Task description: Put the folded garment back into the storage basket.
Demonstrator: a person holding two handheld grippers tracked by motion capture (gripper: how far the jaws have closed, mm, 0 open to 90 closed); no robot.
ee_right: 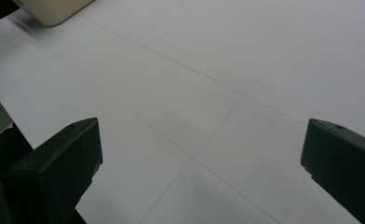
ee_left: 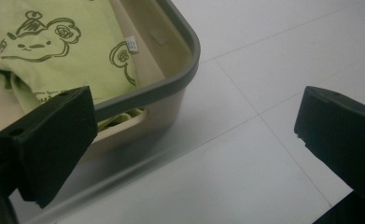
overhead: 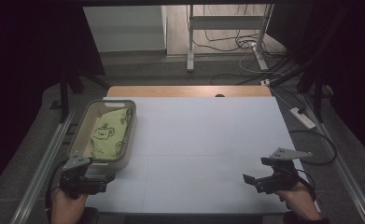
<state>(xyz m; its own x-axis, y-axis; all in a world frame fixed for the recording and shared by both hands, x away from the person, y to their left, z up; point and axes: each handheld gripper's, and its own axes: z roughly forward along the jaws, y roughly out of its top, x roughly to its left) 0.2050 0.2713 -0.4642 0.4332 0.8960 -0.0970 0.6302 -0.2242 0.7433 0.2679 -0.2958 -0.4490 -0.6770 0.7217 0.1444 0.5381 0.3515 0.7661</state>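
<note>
Down at the lower left of the high view, the left gripper [overhead: 106, 178] hovered beside the bin [overhead: 80, 135] holding a green cloth [overhead: 109, 131], jaws spread. At lower right, the right gripper [overhead: 250, 179] hung over the bare desk [overhead: 208, 140], jaws also spread.

1. My left gripper [ee_left: 189, 140], jaws wide apart, sits just beside the near corner of the beige basket [overhead: 126, 140]; its grey-rimmed wall blocks my way forward-left.
2. The green cloth [overhead: 108, 130] fills the basket floor.
3. Ahead of my right gripper [ee_right: 199, 154], also spread wide, bare white table [overhead: 208, 140] lies free across to the basket.
</note>
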